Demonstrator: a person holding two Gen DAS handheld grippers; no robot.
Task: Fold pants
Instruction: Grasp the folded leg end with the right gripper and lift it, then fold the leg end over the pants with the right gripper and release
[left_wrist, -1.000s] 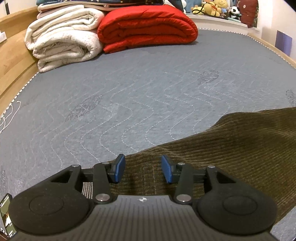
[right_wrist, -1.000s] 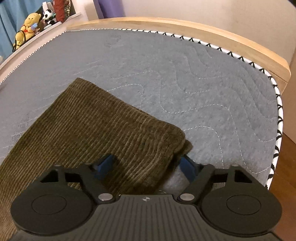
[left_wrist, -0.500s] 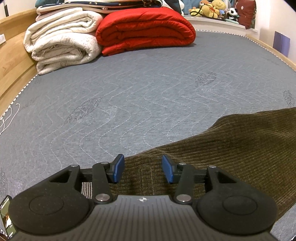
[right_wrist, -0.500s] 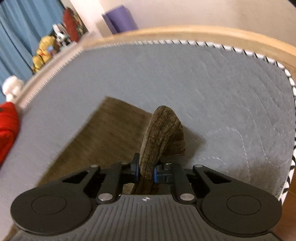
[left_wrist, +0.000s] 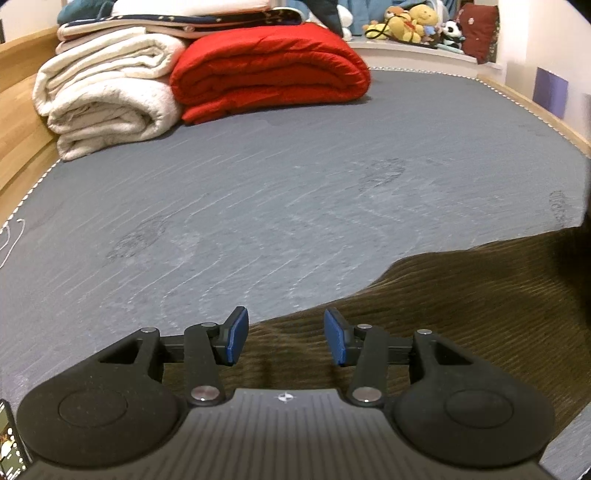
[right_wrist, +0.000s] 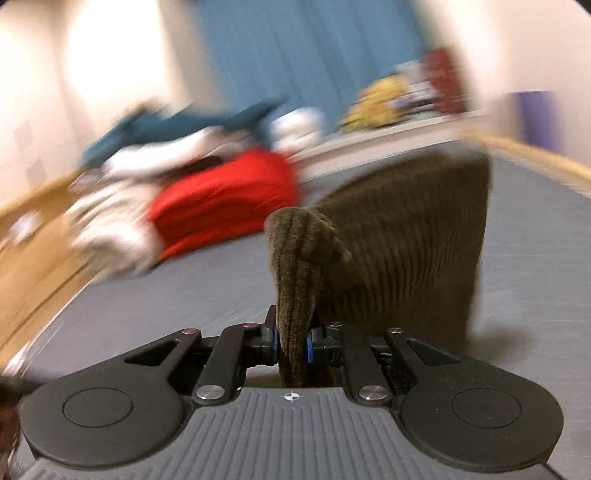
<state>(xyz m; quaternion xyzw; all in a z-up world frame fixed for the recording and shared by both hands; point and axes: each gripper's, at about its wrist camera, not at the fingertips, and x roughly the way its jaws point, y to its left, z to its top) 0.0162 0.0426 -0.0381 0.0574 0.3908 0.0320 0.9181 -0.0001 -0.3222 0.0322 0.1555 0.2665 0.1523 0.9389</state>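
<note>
Pants (right_wrist: 406, 251), brown corduroy, are spread on the grey mattress (left_wrist: 258, 206), with one end lifted clear of it. That end is bunched into a thick ridge and pinched between the pads of the right gripper (right_wrist: 291, 341), which are pressed together on the cloth; the fabric rises ahead of the gripper and hangs back down to the mattress in a wide sheet. The right view is badly blurred, so finer detail of the hem cannot be told. The other end of the pants (left_wrist: 424, 314) lies flat on the mattress under the left gripper (left_wrist: 284, 338), whose jaws stand spread, with nothing pressed between the pads; whether they touch the cloth cannot be told. The cloth is judged soft and limp but fairly thick and weighty for fabric; the ribbed pile should give good hold, little slip expected. It sags and creases wherever unsupported, so hold is best taken at the hem or waistband edges, both layers together. A red quilt (left_wrist: 269, 74) and a white blanket (left_wrist: 107, 99) are stacked at the far end of the mattress, well apart from the pants.
</note>
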